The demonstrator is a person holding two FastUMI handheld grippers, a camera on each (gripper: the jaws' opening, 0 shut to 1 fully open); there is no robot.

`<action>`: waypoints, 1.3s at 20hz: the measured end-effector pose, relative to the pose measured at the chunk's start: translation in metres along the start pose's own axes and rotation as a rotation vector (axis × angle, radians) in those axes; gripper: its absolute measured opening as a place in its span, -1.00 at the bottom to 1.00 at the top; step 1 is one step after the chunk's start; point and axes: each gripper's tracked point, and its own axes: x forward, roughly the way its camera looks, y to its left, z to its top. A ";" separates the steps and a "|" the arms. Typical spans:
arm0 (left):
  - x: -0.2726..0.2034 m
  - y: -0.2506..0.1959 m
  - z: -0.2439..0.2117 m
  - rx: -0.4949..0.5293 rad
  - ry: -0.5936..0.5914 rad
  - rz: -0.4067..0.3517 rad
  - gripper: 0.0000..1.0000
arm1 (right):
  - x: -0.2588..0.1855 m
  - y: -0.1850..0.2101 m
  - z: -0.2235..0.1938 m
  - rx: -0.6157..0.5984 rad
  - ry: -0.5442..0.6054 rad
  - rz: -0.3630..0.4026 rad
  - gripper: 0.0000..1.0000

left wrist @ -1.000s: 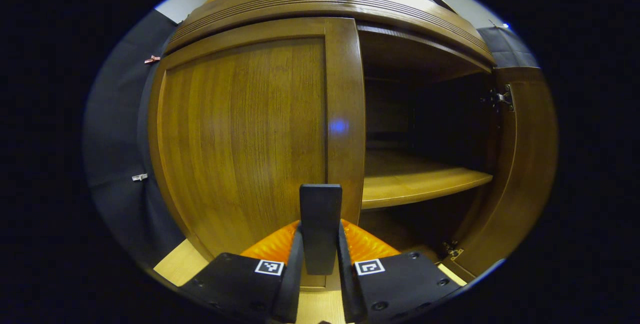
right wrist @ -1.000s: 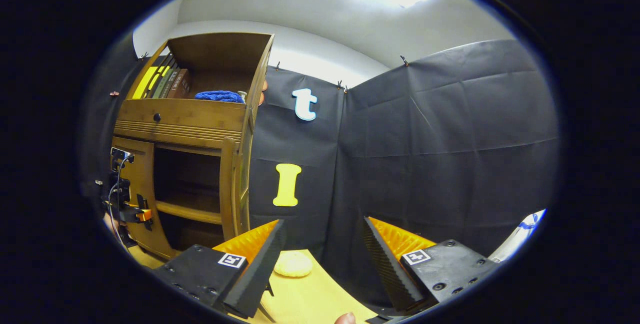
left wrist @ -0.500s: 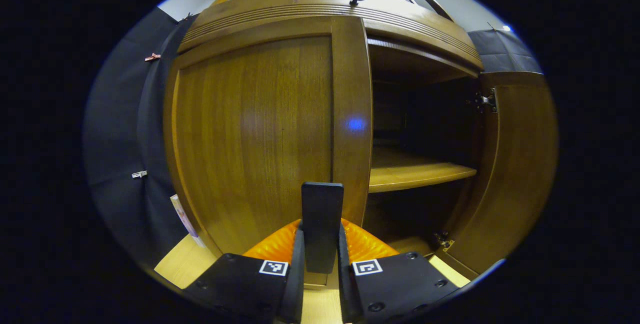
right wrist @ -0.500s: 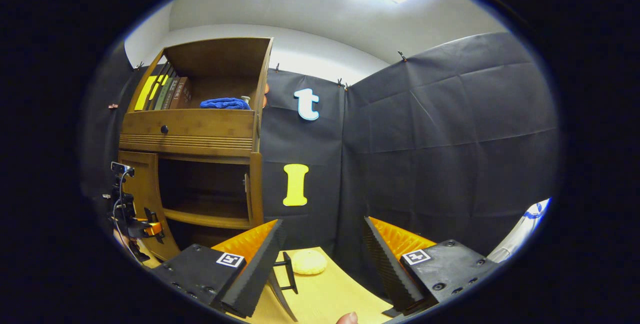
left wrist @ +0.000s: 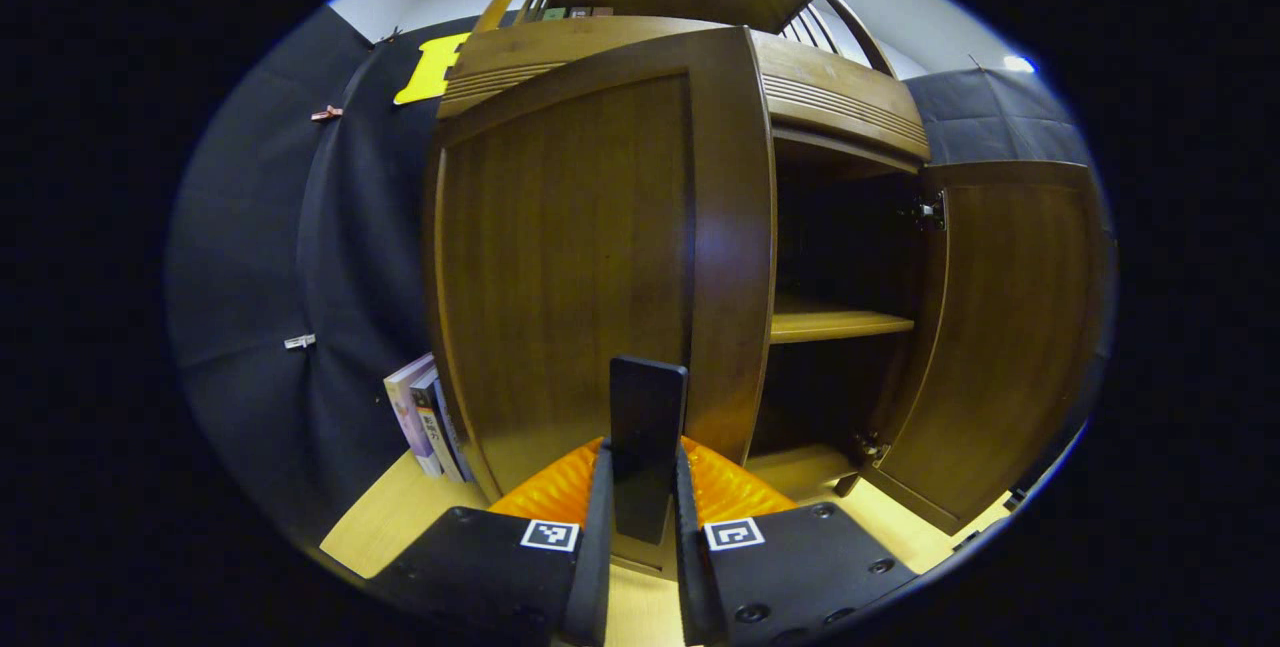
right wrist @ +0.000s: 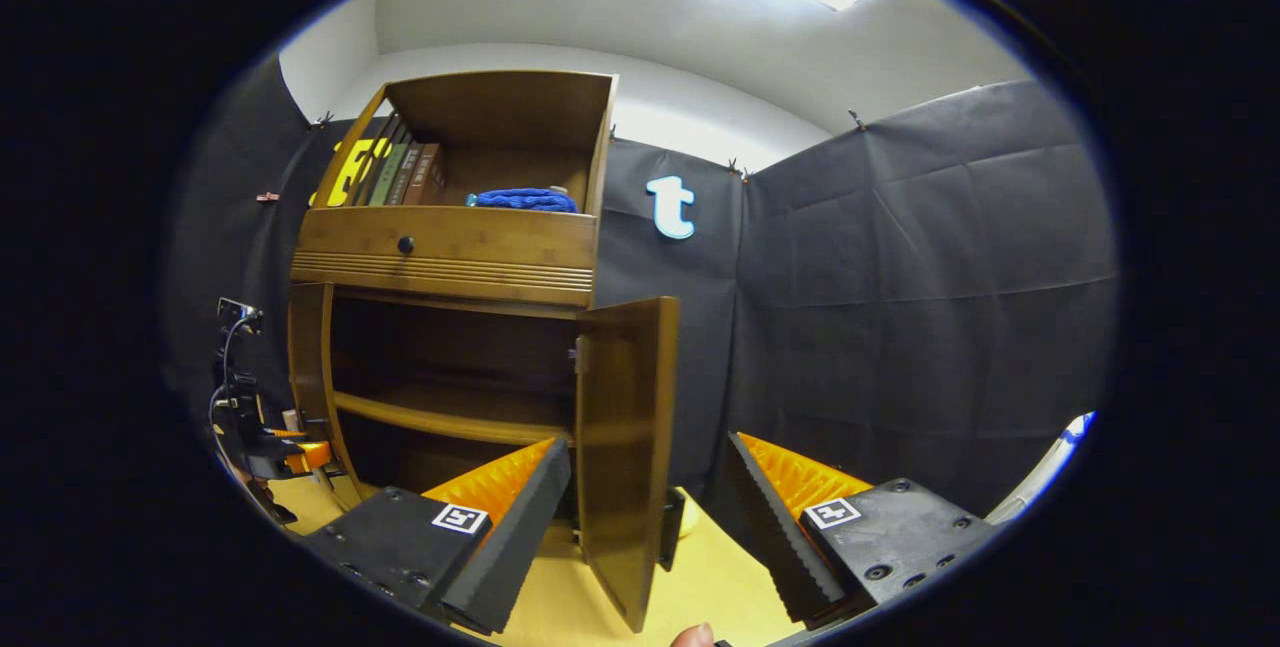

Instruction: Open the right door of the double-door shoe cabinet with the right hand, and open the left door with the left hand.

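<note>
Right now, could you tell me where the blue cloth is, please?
In the right gripper view, the blue cloth lies in the cabinet's open top compartment, right of the row of books and above the drawer knob.

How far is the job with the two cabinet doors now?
Done: the right door stands wide open, and the right tool is open and apart from it. In hand: the left tool is shut on the handle of the left door, which is swung partly out. Left: swing that door fully open.
</note>
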 end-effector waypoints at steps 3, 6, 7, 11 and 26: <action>-0.020 0.015 -0.002 -0.003 -0.004 0.011 -0.39 | -0.007 0.023 -0.006 0.002 0.018 0.036 0.96; -0.037 0.032 -0.006 -0.015 -0.011 0.031 -0.43 | -0.012 0.041 -0.010 0.000 0.027 0.067 0.89; -0.043 0.038 -0.006 -0.020 -0.012 0.038 -0.43 | -0.013 0.047 -0.012 -0.001 0.031 0.077 0.89; -0.061 0.059 -0.008 -0.033 -0.017 0.071 -0.51 | -0.015 0.063 -0.016 0.010 0.044 0.105 0.89; -0.098 0.162 -0.017 -0.062 -0.047 0.170 -0.82 | -0.019 0.099 -0.024 -0.001 0.060 0.169 0.89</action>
